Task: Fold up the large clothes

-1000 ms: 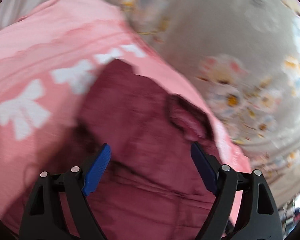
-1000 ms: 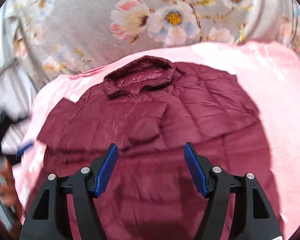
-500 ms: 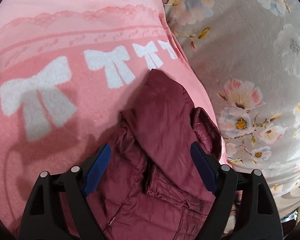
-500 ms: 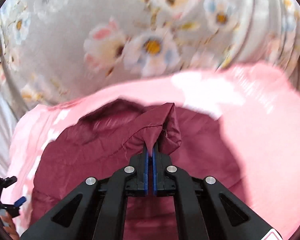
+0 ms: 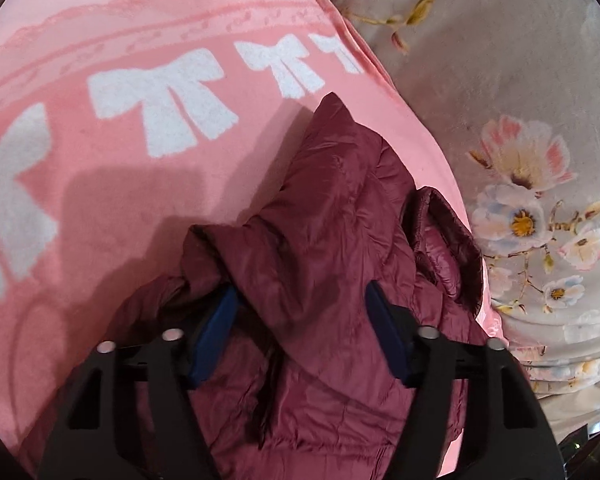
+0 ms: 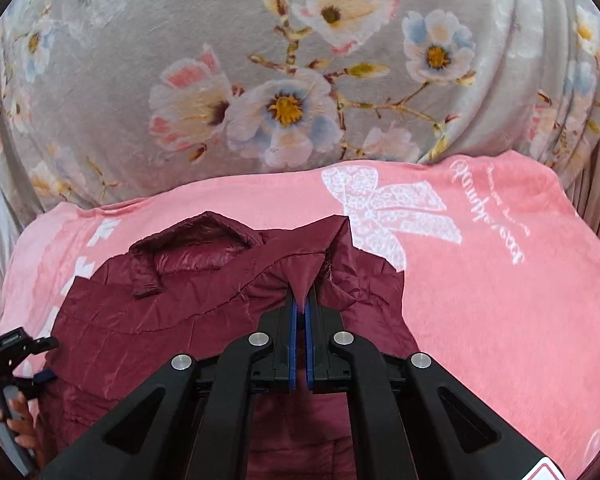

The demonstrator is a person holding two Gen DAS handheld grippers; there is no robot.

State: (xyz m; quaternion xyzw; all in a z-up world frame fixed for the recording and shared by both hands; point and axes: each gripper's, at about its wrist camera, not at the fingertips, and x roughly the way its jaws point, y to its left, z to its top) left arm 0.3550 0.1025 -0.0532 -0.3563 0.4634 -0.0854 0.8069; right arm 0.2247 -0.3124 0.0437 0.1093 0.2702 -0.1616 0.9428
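A dark red puffer jacket (image 5: 340, 216) lies on a pink blanket with white bows (image 5: 140, 140). In the left wrist view my left gripper (image 5: 300, 312) is open, its blue pads either side of a raised fold of the jacket. In the right wrist view my right gripper (image 6: 300, 304) is shut on a pinched fold of the jacket (image 6: 180, 304) near its shoulder, lifted over the body. The collar (image 6: 192, 244) lies at the far left. The left gripper (image 6: 8, 360) shows at the left edge of the right wrist view.
A grey floral cover (image 6: 284, 80) lies beyond the pink blanket (image 6: 500, 280) and also to the right in the left wrist view (image 5: 520, 160). A hand (image 6: 20, 428) holds the left tool at the lower left.
My right gripper closed on the jacket fold and lifted it leftward over the jacket. My left gripper stayed open and moved in around a raised fold.
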